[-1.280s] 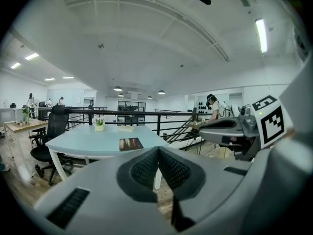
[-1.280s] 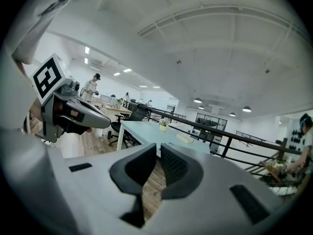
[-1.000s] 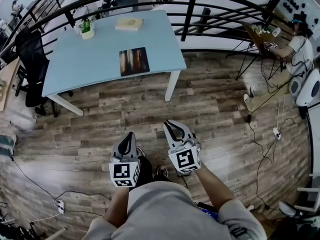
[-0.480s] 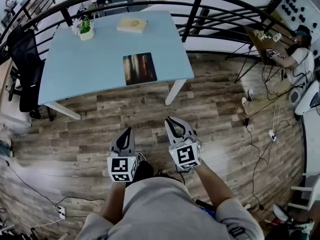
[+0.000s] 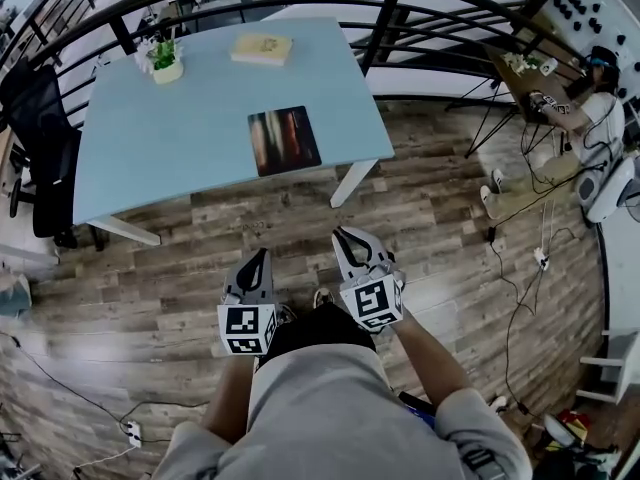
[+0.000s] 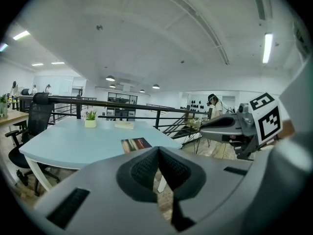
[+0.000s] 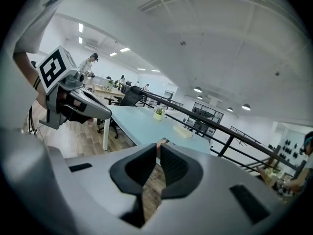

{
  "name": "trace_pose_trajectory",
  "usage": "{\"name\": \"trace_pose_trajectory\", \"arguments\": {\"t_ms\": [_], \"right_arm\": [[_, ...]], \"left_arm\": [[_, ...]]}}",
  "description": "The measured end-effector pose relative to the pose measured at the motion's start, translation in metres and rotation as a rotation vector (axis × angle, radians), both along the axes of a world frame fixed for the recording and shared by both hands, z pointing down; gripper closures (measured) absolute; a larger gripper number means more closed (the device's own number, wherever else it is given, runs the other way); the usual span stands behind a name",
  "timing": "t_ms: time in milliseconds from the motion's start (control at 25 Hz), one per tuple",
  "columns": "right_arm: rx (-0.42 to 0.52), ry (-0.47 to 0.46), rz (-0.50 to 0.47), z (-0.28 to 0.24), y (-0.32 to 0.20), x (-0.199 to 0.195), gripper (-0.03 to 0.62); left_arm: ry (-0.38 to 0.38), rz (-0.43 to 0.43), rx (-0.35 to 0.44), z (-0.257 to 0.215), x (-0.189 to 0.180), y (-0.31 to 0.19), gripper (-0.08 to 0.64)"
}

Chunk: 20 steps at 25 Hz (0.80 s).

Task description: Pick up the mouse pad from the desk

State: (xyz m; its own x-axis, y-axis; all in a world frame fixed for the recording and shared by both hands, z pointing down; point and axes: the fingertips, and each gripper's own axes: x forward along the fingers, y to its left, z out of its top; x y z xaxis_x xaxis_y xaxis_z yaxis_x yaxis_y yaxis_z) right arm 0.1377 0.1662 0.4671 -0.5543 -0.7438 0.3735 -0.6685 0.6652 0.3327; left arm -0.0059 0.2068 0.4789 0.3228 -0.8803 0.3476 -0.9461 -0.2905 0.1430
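Note:
The mouse pad (image 5: 284, 140), dark with a blurry reddish print, lies flat near the front right part of the light blue desk (image 5: 180, 133). In the left gripper view the mouse pad (image 6: 136, 144) shows just above the jaws. Both grippers are held low over the wooden floor, well short of the desk. My left gripper (image 5: 258, 256) is shut with nothing in it, its pads meeting at the tips (image 6: 157, 150). My right gripper (image 5: 344, 236) is also shut and empty (image 7: 159, 147). Each gripper points toward the desk.
A small potted plant (image 5: 165, 60) and a pale book (image 5: 262, 48) sit at the desk's far side. A black office chair (image 5: 40, 158) stands at its left end. A black railing (image 5: 400, 13) runs behind. A person (image 5: 600, 93) works at the far right; cables (image 5: 530, 258) trail on the floor.
The desk and mouse pad have drawn a little nearer and lower in the head view as the person steps forward. Both grippers stay shut, side by side.

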Motion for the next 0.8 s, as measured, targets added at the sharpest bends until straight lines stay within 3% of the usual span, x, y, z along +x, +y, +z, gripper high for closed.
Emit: {"name": "trace_pose_trajectory", "arguments": {"t_ms": [800], "right_arm": [[-0.115,0.027,-0.158,0.058,-0.106,-0.032,0.558]], "left_arm": [[-0.049,-0.107,-0.149,0.056,-0.012,-0.093,0.548]]}}
